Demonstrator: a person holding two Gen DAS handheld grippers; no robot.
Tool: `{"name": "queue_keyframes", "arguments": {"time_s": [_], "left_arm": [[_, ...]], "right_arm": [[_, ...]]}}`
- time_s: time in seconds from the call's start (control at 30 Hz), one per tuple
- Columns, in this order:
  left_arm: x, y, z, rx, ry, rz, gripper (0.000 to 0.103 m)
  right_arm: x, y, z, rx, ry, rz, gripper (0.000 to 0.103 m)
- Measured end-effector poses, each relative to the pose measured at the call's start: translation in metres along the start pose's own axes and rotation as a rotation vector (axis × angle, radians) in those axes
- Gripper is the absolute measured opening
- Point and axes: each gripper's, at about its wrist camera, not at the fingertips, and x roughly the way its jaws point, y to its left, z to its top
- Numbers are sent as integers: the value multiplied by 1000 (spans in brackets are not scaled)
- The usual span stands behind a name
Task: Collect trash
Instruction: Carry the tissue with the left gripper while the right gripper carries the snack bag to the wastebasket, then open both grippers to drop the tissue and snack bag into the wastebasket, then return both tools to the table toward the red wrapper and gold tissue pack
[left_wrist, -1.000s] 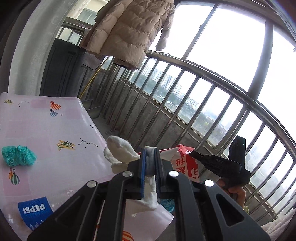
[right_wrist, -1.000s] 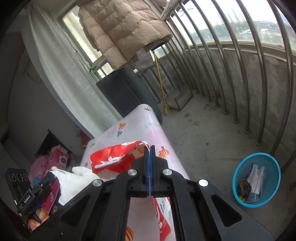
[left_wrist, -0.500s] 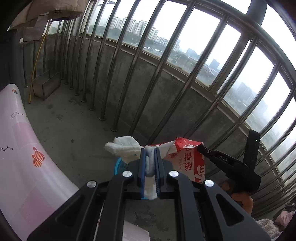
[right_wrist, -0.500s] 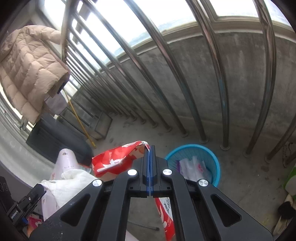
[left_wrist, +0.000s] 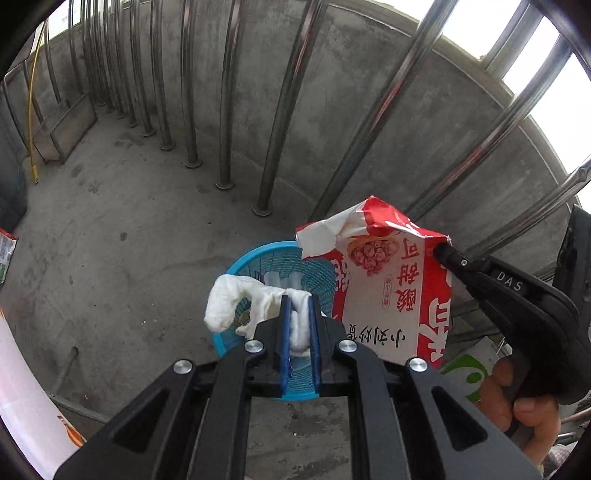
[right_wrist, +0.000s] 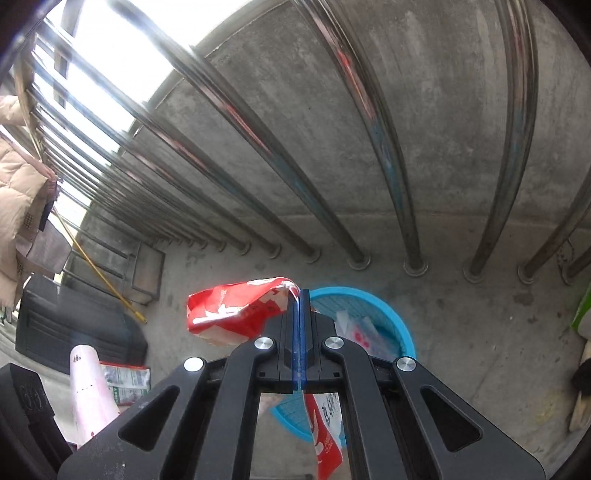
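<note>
- Our left gripper clamps a white tissue at lower centre of the left view — directly over the blue basket.
- Our right gripper pinches the red bag by its edge, centre frame, beside the basket's rim.
- Steel bars fill the upper frame.

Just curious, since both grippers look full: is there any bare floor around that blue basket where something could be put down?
Yes: bare concrete lies between the blue basket and the railing posts, stretching left toward the dustpan. Crowded: over the basket, where the tissue and red bag hang.
</note>
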Motion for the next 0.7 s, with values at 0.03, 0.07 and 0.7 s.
{"name": "queue_keyframes", "arguments": {"time_s": [0.03,0.07,0.7], "left_arm": [[8,0,1,3,5,7,9],[15,-1,0,8,7,21,10],[-65,8,0,-13,-22,65,48]], "right_arm": [[8,-2,0,11,-2,-4,0],[17,-2,-2,12,-3,-24,4],[45,-58,-31,150,238,130,54]]}}
